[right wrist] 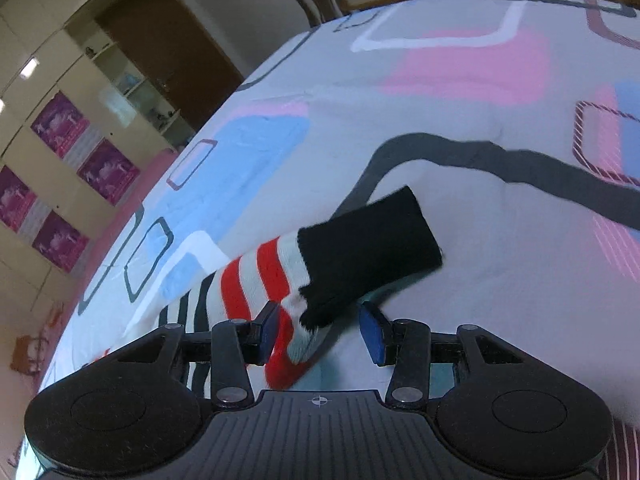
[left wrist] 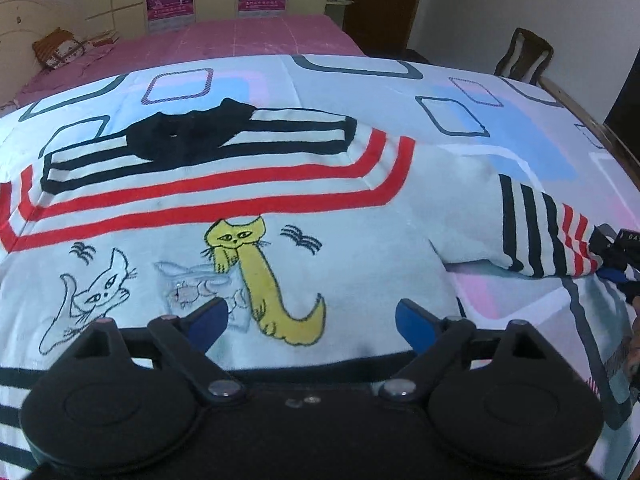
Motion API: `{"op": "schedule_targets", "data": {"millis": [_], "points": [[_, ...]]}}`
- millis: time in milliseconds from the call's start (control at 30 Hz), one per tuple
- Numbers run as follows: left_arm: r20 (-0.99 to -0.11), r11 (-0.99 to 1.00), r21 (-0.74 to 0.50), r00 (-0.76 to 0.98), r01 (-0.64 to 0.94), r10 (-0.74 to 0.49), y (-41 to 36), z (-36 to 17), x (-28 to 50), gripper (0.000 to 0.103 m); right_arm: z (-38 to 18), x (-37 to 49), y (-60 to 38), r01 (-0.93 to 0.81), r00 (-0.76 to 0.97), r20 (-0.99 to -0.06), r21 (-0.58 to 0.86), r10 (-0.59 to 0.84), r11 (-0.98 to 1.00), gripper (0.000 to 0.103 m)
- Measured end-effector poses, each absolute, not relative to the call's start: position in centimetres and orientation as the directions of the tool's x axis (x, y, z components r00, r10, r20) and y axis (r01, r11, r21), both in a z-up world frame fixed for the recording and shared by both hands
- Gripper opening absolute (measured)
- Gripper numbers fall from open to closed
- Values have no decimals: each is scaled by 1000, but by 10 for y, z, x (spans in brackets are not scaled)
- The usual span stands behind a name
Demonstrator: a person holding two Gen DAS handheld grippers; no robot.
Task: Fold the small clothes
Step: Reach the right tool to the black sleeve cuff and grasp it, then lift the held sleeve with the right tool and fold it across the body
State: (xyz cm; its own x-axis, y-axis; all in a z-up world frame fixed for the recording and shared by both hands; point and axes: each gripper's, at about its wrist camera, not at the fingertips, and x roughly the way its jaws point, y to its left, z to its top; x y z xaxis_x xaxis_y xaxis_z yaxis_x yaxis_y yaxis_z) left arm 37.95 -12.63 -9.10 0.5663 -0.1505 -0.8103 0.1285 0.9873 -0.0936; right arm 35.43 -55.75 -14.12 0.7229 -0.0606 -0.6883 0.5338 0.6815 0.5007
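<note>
A small white sweater (left wrist: 224,216) with red and black stripes and cat drawings lies flat on the bed. Its far part is folded over, with the black collar (left wrist: 184,136) on top. My left gripper (left wrist: 310,320) is open just above the sweater's chest, by the yellow cat (left wrist: 256,276). The right sleeve (left wrist: 532,228) stretches out to the right. In the right wrist view the sleeve end (right wrist: 280,276) with its black cuff (right wrist: 368,248) lies between the open fingers of my right gripper (right wrist: 320,330). The jaws stand apart around it, not closed.
The bed cover (right wrist: 460,120) is white with pink, blue and grey squares. A pink sheet (left wrist: 256,36) and a patterned cushion (left wrist: 56,48) lie beyond. A wooden chair (left wrist: 524,54) stands at the far right bed edge. Cupboards with posters line the back wall.
</note>
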Motion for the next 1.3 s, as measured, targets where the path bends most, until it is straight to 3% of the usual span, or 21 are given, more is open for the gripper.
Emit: {"op": "schedule_targets", "data": {"millis": [33, 67, 133, 233, 367, 567, 767, 1067, 1200, 1233, 1267, 1300], "points": [[-809, 988, -91, 569, 124, -146, -125, -90, 381, 87, -141, 357, -556, 531, 711, -699, 461, -77, 711, 13], [-805, 990, -79, 579, 114, -131, -123, -88, 381, 84, -139, 355, -559, 528, 715, -694, 457, -84, 716, 7], [-795, 996, -31, 601, 87, -78, -115, -85, 379, 82, -131, 348, -558, 514, 740, -661, 439, -122, 737, 7], [-804, 999, -8, 595, 37, -29, -92, -88, 378, 82, -138, 358, -557, 518, 692, -713, 383, -112, 764, 7], [-808, 1000, -20, 589, -11, -10, -56, -88, 375, 79, -105, 360, -527, 405, 770, -627, 335, -119, 851, 7], [-789, 994, -60, 614, -93, 10, 7, -88, 373, 75, -67, 376, -411, 23, 829, -526, 374, 192, 927, 7], [-775, 974, -179, 630, -137, -54, 67, -89, 366, 55, -61, 369, -276, -240, 747, -531, 345, 400, 907, 7], [-772, 949, -251, 631, -192, -76, 119, -99, 361, 57, -97, 346, -142, -436, 611, -600, 289, 516, 852, 7], [-766, 943, -289, 631, -167, -123, 122, -103, 365, 72, -121, 367, -130, -439, 579, -658, 245, 481, 864, 8], [-761, 943, -294, 635, -155, -133, 120, -102, 367, 77, -120, 364, -131, -442, 591, -656, 225, 471, 868, 12], [-755, 944, -298, 640, -140, -143, 117, -102, 369, 77, -118, 360, -132, -445, 597, -657, 205, 459, 872, 34], [-748, 944, -307, 644, -121, -161, 112, -102, 373, 76, -115, 355, -137, -441, 613, -648, 195, 452, 876, 51]]}}
